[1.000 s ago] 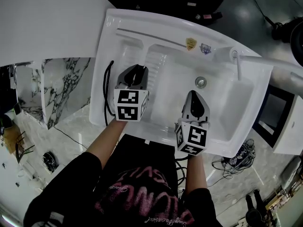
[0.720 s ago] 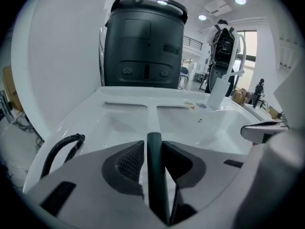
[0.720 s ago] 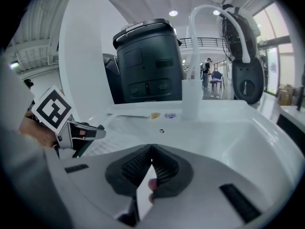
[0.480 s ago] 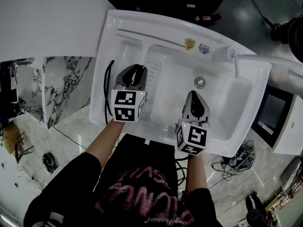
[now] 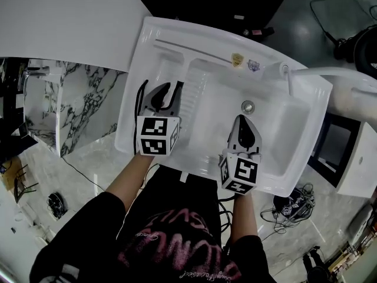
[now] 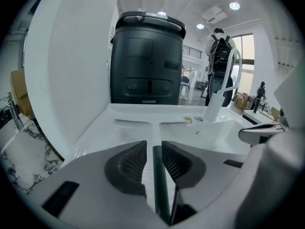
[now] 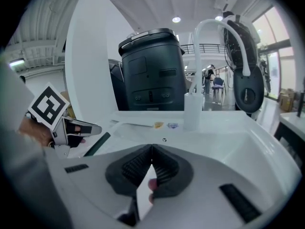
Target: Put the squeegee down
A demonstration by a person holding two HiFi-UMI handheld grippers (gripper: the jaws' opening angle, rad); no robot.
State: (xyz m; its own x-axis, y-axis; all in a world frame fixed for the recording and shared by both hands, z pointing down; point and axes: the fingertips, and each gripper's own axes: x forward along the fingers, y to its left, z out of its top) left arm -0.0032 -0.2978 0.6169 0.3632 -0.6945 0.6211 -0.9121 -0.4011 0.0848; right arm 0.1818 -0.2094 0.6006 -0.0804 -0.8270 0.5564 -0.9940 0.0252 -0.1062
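Left gripper (image 6: 153,145) is clamped on the squeegee (image 6: 157,178), the dark green bar running lengthwise between the jaws, in line with the gripper's own axis. It hangs over the ribbed drainboard (image 5: 192,86) on the left side of the sink (image 5: 307,135). That's the landing spot, directly below, though how high it hangs is hard to judge. Right gripper (image 7: 151,150) is closed on nothing over the basin, well apart, so this one is the left's to lower.

A lab hall: freestanding sink (image 5: 162,34), floor cables (image 5: 287,204), dark machine (image 6: 147,61).
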